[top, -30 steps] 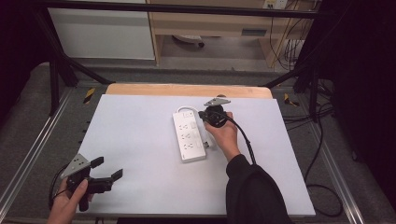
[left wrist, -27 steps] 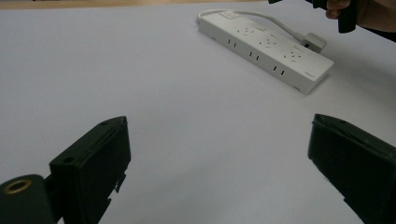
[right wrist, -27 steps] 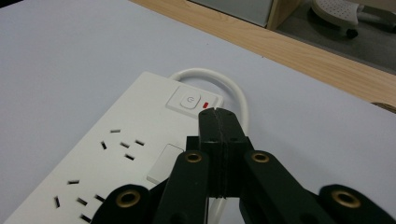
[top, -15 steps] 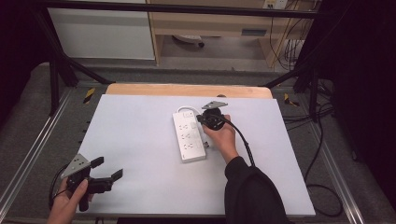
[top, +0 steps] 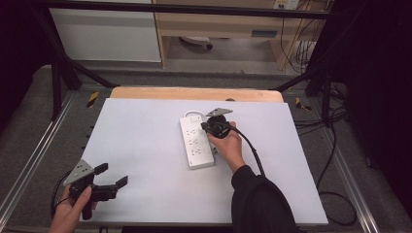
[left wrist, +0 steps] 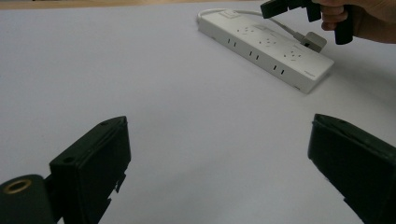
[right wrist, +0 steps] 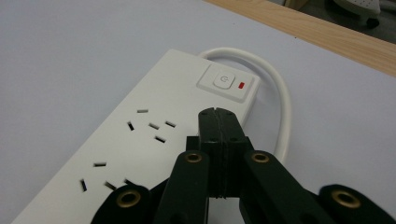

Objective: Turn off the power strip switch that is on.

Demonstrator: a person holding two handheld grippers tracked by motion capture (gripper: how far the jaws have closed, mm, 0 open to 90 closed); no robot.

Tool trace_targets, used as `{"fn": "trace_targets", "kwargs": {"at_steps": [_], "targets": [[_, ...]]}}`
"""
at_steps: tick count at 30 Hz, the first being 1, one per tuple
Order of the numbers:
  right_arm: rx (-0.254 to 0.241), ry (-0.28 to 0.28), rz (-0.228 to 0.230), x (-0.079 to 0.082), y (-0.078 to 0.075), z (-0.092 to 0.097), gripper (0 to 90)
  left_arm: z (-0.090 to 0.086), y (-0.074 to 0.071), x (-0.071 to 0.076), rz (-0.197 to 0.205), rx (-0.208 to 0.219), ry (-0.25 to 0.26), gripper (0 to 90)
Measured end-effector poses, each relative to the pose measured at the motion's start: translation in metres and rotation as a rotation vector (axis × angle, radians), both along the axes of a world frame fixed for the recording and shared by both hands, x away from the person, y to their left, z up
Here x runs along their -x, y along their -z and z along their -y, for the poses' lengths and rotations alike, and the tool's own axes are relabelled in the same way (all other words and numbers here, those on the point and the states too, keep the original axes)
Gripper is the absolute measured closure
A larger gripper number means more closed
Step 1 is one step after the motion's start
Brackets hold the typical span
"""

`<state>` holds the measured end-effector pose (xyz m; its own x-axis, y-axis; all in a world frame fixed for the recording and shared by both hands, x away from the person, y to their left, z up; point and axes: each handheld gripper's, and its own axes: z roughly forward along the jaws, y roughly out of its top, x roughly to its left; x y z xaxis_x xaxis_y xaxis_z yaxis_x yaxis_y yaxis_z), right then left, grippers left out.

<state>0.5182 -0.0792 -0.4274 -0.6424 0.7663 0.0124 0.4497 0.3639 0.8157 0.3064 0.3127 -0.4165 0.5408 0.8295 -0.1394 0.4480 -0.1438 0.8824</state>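
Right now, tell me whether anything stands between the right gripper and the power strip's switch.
Nothing visible does. The right gripper, jaws shut together with nothing in them, hovers over the power strip just short of the switch. Bare white casing lies between. The white cord loops past the strip's end, off to the side.

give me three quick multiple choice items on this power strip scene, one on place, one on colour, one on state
1. Where does the right hand-held gripper hover?
A. over the power strip, near its switch
B. at the table's near left corner
C. off the table

2. What colour is the switch's small indicator?
A. green
B. red
C. blue

3. How do the left hand-held gripper's jaws stand?
A. shut on the cable
B. shut on nothing
C. open, nothing between them

Answers: 1 A, its closed tips sit just before the switch. 2 B, a red mark beside the button. 3 C, bare table shows between the spread jaws.
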Motion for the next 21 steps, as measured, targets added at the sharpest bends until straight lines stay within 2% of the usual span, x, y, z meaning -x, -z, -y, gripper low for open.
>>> {"fn": "trace_targets", "kwargs": {"at_steps": [21], "targets": [[0.014, -0.009, -0.011, 0.0044, 0.0060, -0.0059, 90.0, 0.0003, 0.0001, -0.0002, 0.000, -0.003, 0.003, 5.8]]}}
